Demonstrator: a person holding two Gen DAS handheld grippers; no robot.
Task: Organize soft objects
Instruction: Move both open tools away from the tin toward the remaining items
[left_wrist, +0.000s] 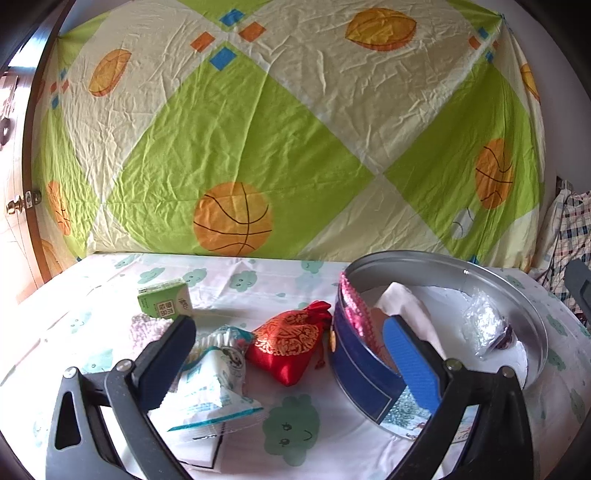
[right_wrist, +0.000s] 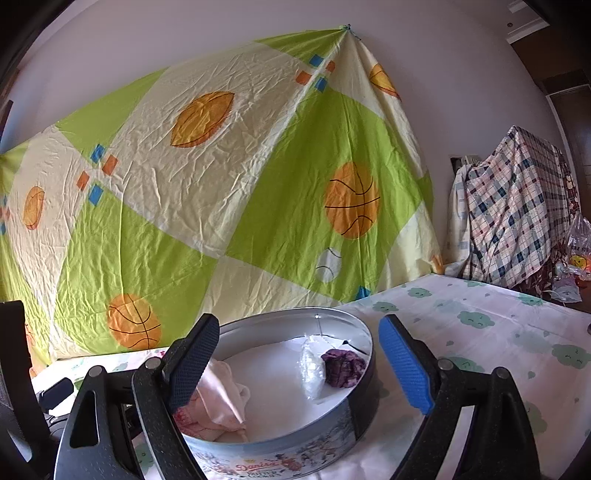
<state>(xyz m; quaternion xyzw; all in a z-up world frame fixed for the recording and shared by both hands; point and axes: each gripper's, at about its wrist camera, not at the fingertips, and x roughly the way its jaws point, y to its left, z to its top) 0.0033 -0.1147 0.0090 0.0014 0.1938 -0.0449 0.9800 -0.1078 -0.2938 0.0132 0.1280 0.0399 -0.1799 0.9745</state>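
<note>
In the left wrist view my left gripper (left_wrist: 295, 354) stands open just above the table with nothing gripped. A red brocade pouch (left_wrist: 291, 343) lies between its fingers, and a white and teal tissue packet (left_wrist: 210, 384) lies by the left finger. A round blue tin (left_wrist: 354, 376) sits to the right, overlapped by the blue pad (left_wrist: 410, 365). The tin holds a white cloth (left_wrist: 406, 299), a pink beaded piece (left_wrist: 354, 306) and a clear bag (left_wrist: 484, 325). My right gripper (right_wrist: 299, 363) is open and empty over the tin (right_wrist: 280, 461), above a pale cloth (right_wrist: 221, 391) and a purple bundle (right_wrist: 343, 367).
A green carton (left_wrist: 166, 297) and a pink knitted piece (left_wrist: 147, 328) lie behind the left finger. A basketball-print sheet (left_wrist: 258, 129) hangs on the wall behind the table. A plaid-covered heap (right_wrist: 517, 210) stands at the right, and a wooden door (left_wrist: 14, 206) at the left.
</note>
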